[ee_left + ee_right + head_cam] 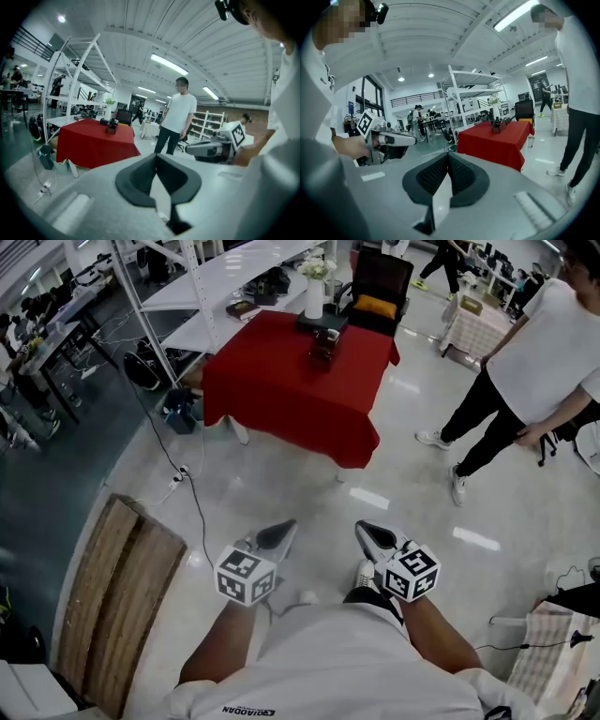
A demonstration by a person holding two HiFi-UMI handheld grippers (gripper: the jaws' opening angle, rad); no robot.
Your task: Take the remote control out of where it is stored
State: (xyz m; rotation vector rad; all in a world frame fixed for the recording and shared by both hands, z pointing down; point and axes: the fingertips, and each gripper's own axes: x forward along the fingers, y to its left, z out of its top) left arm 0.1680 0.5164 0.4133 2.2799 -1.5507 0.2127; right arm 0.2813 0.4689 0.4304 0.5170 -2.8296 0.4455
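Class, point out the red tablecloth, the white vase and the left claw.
red tablecloth (281, 381): head view, middle of its top.
white vase (313, 298): head view, its body.
left claw (280, 534): head view, its closed tips.

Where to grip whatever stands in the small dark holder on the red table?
Probably its upper end, coming straight down from above: the holder sits upright on the table and seems to open upward, so only what pokes past its rim looks free. From this far, the items in it cannot be told apart.

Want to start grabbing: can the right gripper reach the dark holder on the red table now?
Probably not: floor lies between the right gripper and the red table bearing the dark holder.
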